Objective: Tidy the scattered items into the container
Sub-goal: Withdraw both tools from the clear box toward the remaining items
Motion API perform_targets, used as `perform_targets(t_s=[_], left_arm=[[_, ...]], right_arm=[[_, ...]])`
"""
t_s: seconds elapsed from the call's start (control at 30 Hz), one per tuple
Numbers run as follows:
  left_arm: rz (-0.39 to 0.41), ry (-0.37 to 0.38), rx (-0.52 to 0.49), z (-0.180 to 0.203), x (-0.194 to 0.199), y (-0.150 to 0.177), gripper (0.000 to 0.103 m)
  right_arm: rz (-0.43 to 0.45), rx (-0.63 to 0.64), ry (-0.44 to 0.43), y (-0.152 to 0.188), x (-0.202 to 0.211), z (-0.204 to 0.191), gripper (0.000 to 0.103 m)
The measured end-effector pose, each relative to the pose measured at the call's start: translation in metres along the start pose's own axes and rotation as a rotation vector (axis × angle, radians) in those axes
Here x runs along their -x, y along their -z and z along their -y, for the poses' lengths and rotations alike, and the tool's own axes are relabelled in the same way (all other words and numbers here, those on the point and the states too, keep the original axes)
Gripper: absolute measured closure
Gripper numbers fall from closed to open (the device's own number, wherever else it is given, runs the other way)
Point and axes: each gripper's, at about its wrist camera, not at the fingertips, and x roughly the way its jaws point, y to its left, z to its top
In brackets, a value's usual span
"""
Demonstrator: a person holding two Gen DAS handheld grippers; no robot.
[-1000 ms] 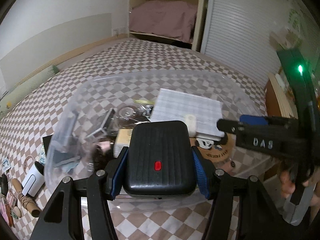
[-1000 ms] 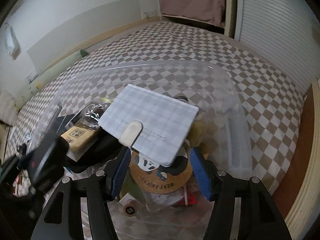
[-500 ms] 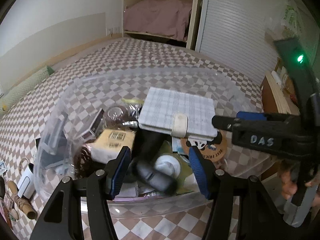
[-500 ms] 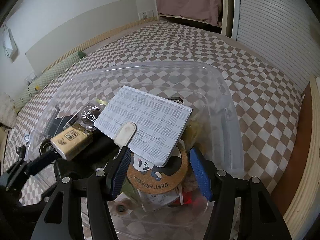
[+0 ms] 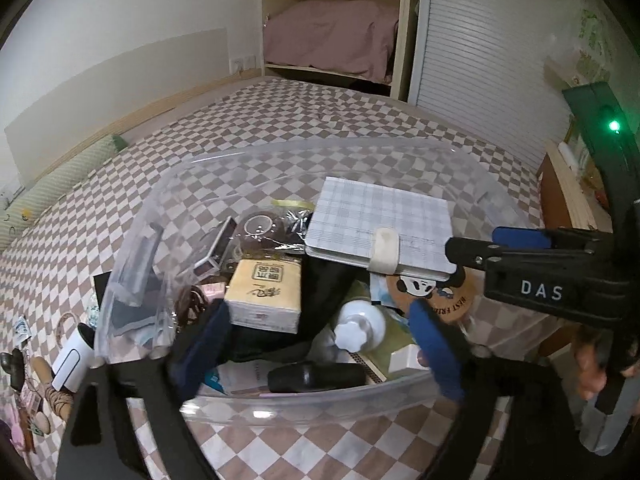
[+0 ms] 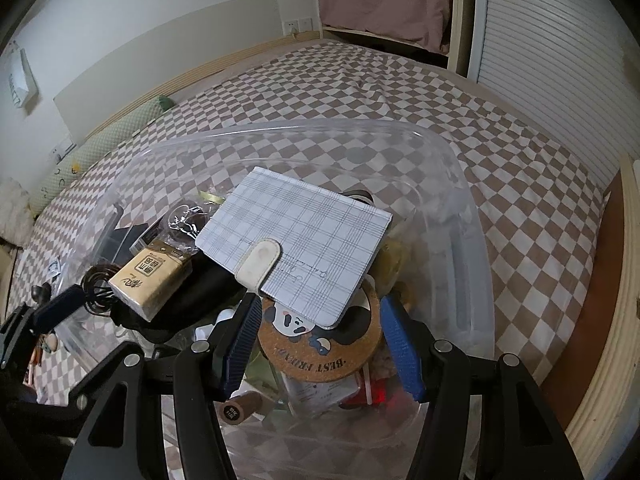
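A clear plastic container (image 5: 328,412) (image 6: 452,152) sits on the checkered bed, full of items. A plaid notebook (image 5: 380,224) (image 6: 296,236) lies on top, over a cork panda coaster (image 5: 444,296) (image 6: 320,344). A yellow tissue pack (image 5: 264,296) (image 6: 150,280) lies left of it. A black case (image 5: 316,376) lies low by the near wall. My left gripper (image 5: 316,344) is open and empty above the container's near side. My right gripper (image 6: 320,344) is open and empty over the coaster; it also shows in the left wrist view (image 5: 536,268).
Loose items lie on the bed left of the container: a white cup-like object (image 5: 70,356), twine rolls (image 5: 56,396) and small cards (image 5: 20,328). A green bolster (image 5: 60,176) lines the wall. A wooden bed edge (image 6: 608,320) runs along the right.
My left gripper let go of the black case, which now lies inside the container, and its jaws opened wider. The right gripper stayed open and nearly still.
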Motion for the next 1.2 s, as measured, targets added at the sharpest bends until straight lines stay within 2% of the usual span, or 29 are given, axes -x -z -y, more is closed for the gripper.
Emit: perform_targets(t_s=[0.17, 0.3, 0.37, 0.4, 0.43, 0.67, 0.8, 0.9, 1.0, 1.2], left_arm=[[0.000, -0.001, 0.021, -0.006, 0.003, 0.000, 0.006], [-0.001, -0.018, 0.034, -0.011, 0.005, 0.002, 0.000], [-0.004, -0.026, 0.040, -0.013, 0.006, 0.003, 0.000], [-0.005, -0.028, 0.044, -0.014, 0.007, 0.003, 0.000], [-0.006, -0.029, 0.049, -0.015, 0.008, 0.003, 0.000], [0.008, -0.044, 0.074, -0.023, 0.019, 0.001, 0.000], [0.022, -0.063, 0.072, -0.025, 0.028, 0.002, 0.000], [0.029, -0.077, 0.075, -0.029, 0.036, 0.004, 0.000], [0.037, -0.092, 0.084, -0.035, 0.045, 0.006, 0.000], [0.054, -0.131, 0.118, -0.052, 0.059, 0.010, 0.000]], right_arm=[[-0.011, 0.021, 0.014, 0.002, 0.001, -0.002, 0.042], [-0.016, 0.059, 0.018, 0.007, 0.004, -0.009, 0.041], [-0.013, 0.093, 0.031, 0.009, 0.006, -0.014, 0.034], [-0.008, 0.107, 0.038, 0.010, 0.007, -0.016, 0.024], [0.000, 0.118, 0.044, 0.011, 0.009, -0.017, 0.021], [0.061, 0.137, 0.038, 0.010, 0.027, -0.020, 0.020], [0.089, 0.144, 0.040, 0.012, 0.031, -0.024, 0.006], [0.118, 0.149, 0.038, 0.014, 0.035, -0.031, 0.005], [0.144, 0.149, 0.034, 0.015, 0.040, -0.038, 0.000], [0.177, 0.198, 0.020, 0.020, 0.045, -0.059, 0.000]])
